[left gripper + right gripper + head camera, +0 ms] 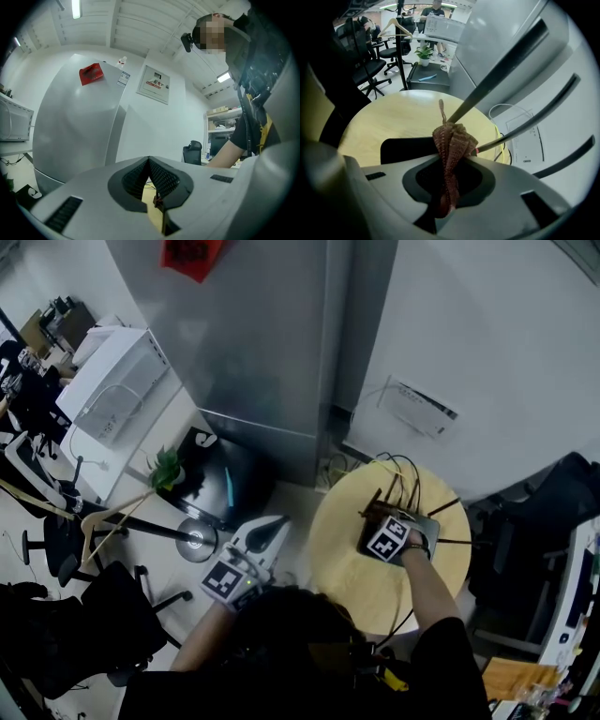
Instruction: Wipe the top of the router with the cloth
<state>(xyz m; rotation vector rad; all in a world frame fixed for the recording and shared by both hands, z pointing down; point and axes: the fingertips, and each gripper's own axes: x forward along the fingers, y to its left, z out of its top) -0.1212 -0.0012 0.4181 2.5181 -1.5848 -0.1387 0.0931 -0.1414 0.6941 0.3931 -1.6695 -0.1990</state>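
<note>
The right gripper (449, 157) pinches the reddish knitted cloth (452, 138) over the black router (401, 149) on the round tabletop (389, 117). The left gripper (149, 161) is closed and empty.

dim head view; gripper views bright, fisheye-bent, corners black.

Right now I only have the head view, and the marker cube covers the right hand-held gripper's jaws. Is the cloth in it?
Observer: Yes. The right gripper view shows the right hand-held gripper shut on the cloth, a reddish-brown knit bunched between the jaws.
Operator: Is it touching the router?
Observer: The router shows as a black body just beyond the cloth. I can't tell if they touch.
Operator: Left one?
Observer: The left hand-held gripper is shut with nothing between its jaws, and it faces a grey cabinet.
</note>
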